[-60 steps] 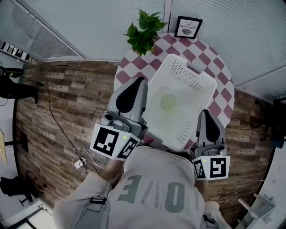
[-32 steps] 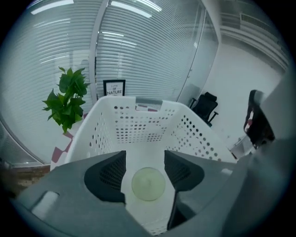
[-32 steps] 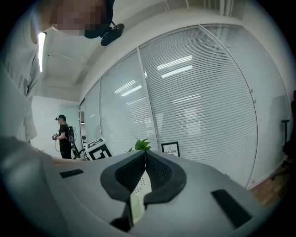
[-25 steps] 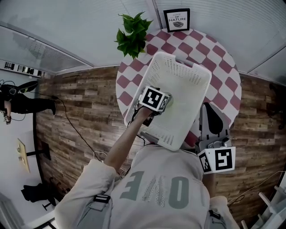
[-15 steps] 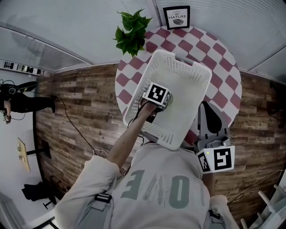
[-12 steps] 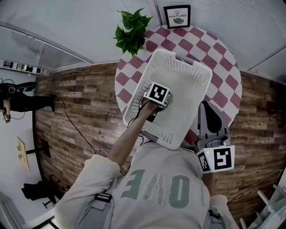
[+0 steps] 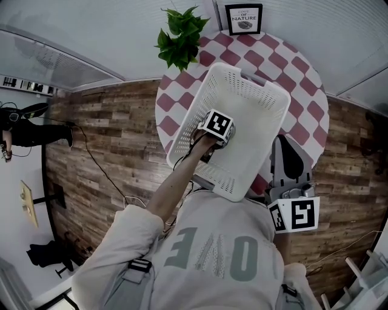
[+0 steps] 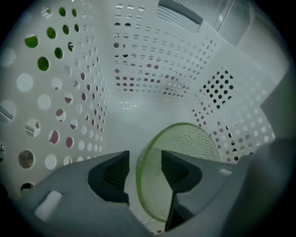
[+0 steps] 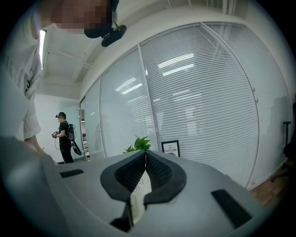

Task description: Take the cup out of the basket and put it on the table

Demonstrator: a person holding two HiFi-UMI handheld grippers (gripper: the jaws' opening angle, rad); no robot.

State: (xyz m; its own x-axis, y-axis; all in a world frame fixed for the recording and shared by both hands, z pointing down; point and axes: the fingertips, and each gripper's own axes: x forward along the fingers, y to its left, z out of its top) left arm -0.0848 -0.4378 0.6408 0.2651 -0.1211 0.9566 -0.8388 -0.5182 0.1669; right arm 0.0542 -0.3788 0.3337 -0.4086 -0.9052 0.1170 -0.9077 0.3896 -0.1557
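A pale green see-through cup (image 8: 196, 143) lies tilted on the floor of the white perforated basket (image 7: 254, 79) on the checkered round table (image 7: 303, 60). My left gripper (image 8: 144, 159) reaches steeply down into the basket, its marker cube (image 7: 217, 126) covering the cup in the head view. Its jaws have just been closing and straddle the cup's rim, one finger (image 8: 178, 169) inside the cup, one outside; a gap still shows at the outer pad. My right gripper (image 9: 145, 155) is shut and empty, held level at the basket's near right side (image 7: 286, 145).
A potted plant (image 7: 180, 39) and a framed picture (image 7: 244, 17) stand at the table's far edge, by the blinds. The basket fills most of the table's near half. Another person (image 9: 64, 139) stands far off to the left on the wooden floor.
My left gripper came from beside the basket over its rim and has sunk deeper inside, down onto the cup. The right gripper has stayed where it was.
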